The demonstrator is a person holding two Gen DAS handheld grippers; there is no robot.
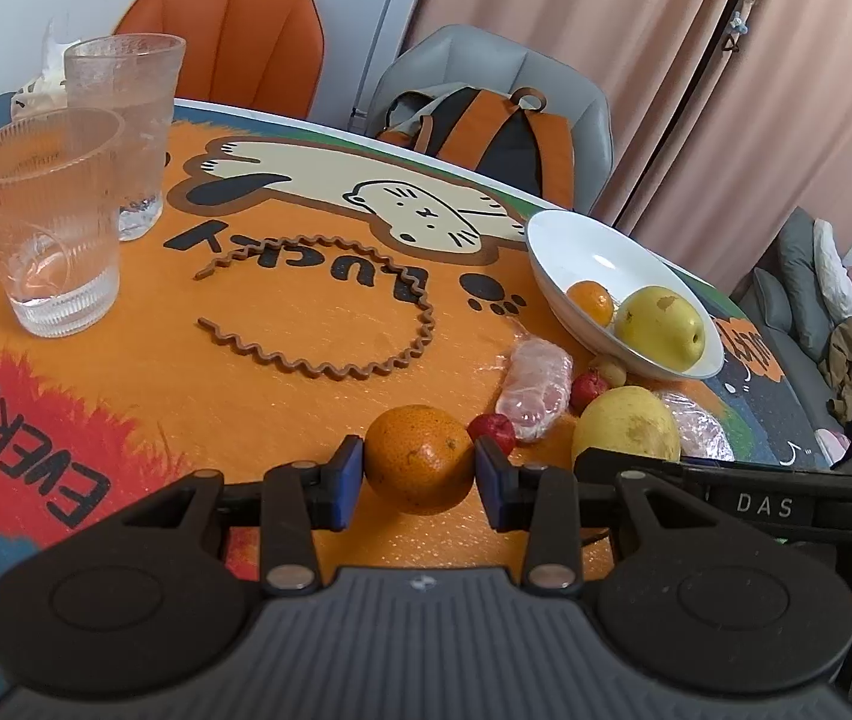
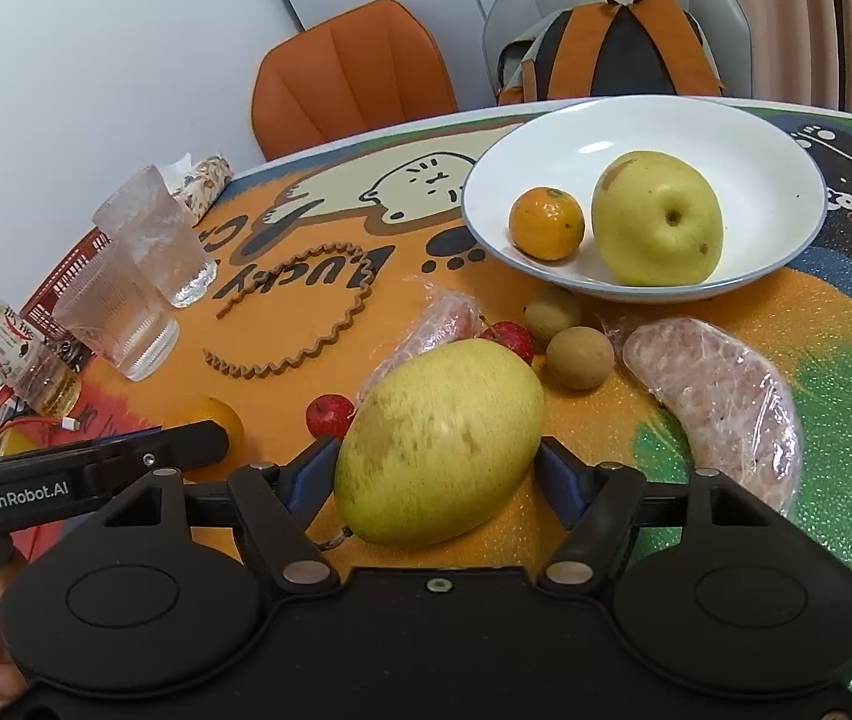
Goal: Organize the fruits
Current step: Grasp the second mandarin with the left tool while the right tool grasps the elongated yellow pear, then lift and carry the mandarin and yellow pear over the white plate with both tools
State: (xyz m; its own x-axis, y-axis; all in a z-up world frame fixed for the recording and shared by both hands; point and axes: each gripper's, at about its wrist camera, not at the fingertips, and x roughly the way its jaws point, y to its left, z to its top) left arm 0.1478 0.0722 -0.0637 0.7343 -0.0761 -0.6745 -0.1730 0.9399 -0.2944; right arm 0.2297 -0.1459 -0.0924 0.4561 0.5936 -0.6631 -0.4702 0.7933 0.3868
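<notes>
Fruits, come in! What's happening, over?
Left claw shut on orange. Right claw around yellow pear. White bowl ahead, longans between.

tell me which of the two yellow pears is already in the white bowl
The rounder pear beside the small orange in the white bowl. The longer pear sits between the right gripper pads.
</notes>
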